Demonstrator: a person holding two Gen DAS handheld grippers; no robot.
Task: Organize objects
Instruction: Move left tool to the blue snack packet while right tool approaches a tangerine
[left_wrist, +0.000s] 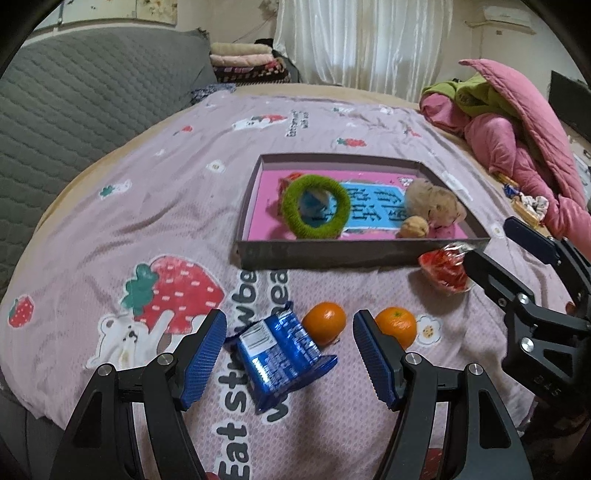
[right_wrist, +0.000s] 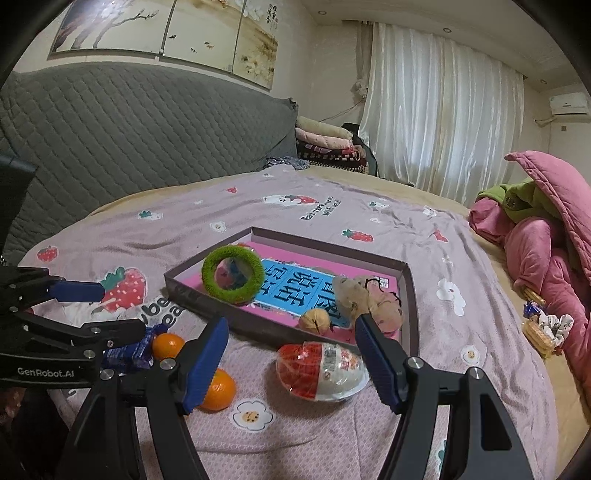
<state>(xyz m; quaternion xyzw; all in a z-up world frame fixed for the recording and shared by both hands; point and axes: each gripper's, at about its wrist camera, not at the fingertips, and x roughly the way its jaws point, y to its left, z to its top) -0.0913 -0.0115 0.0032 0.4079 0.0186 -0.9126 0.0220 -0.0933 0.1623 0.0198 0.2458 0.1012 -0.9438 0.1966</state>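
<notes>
"genrobot.ai" on left claw (right_wrist: 122, 314)

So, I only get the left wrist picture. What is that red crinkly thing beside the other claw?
Observer: In the right wrist view it is a round packet, half red and half white, in clear wrap.
Operator: Is that claw holding it?
Observer: No. The right claw is open. The packet lies on the blanket in the gap between its fingers, and neither pad squeezes it.
Operator: And what's up on the wall?
Observer: A wide painting of blossom branches hangs above the grey quilted headboard.
</notes>
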